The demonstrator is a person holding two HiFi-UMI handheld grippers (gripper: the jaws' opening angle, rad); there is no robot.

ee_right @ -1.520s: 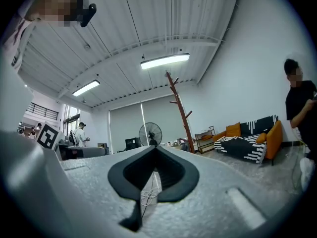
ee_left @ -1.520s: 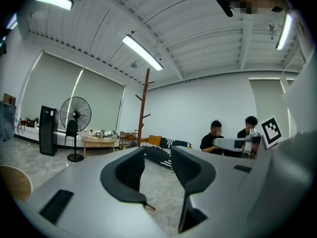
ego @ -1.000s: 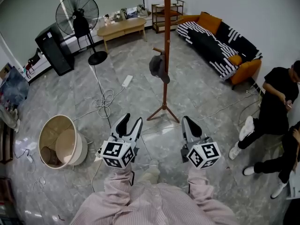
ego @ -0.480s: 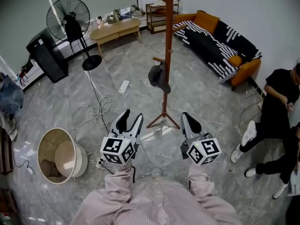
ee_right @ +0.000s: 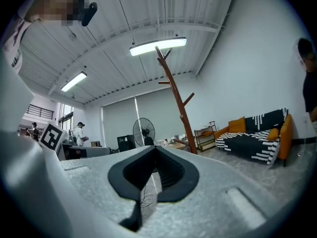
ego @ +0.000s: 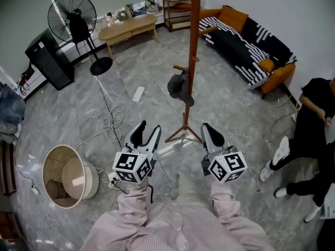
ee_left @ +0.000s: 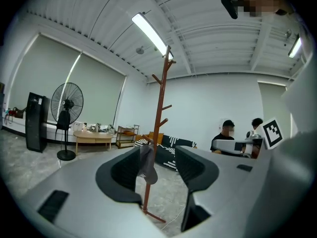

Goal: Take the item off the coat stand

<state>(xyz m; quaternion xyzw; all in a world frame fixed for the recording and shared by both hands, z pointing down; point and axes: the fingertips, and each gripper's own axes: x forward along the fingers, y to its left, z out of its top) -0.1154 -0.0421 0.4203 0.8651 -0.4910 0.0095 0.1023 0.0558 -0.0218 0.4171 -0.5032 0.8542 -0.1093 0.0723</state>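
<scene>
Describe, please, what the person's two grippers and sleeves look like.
The left gripper and right gripper match: pale grey moulded bodies with curved jaws lined in black. Each carries a white cube printed with black square markers, the left cube and the right cube. The sleeves are pale pink with fine stripes.

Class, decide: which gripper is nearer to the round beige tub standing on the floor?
Left. The left gripper hangs right of the round beige tub in the head view; the right gripper is further right, beyond the left one.
</scene>
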